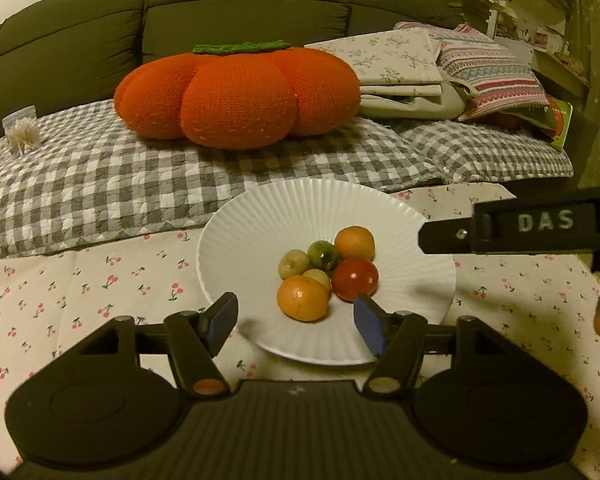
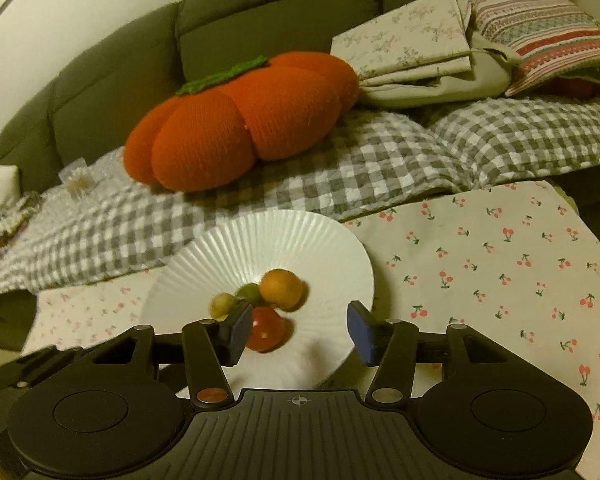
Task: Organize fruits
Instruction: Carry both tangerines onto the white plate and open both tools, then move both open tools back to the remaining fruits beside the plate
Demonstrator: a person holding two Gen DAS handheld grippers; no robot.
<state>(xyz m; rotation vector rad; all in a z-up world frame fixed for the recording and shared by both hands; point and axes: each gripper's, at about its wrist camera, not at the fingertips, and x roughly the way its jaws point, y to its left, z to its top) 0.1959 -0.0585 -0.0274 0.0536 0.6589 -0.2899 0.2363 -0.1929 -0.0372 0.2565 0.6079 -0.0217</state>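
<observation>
Six small fruits bunched at the middle of the white fluted plate (image 1: 260, 216) — two orange ones, near (image 1: 302, 298) and far (image 1: 354, 243), a red one (image 1: 355, 278), a green one (image 1: 323, 255), and two pale yellowish ones (image 1: 294, 264) tucked between. Plate sitting on the cherry-print cloth (image 1: 100, 280), just in front of the checked quilt (image 1: 100, 176) and the big orange pumpkin cushion (image 1: 236, 94). Left gripper (image 1: 296, 320) hanging low over the plate's near rim, jaws roughly half spread, nothing between the blue pads (image 1: 366, 326) — near orange fruit just ahead of the gap, not touched. Right gripper (image 2: 298, 326) over the same plate from the other side, jaws parted too and empty; red fruit (image 2: 266, 334) peeking out beside its left pad, apart from it as far as can be told through the blur. No fruit visible anywhere off the plate in either view. Reads as the moment right after a drop-off, gathering stage close to done or done. Next move, by judgement: backing both tools clear of the rim without nudging the pile — round fruit on a shallow dish, quick to roll at a touch — then checking the cloth for stragglers. Any fresh pick calls for a wider spread, squarely centred on one fruit.
</observation>
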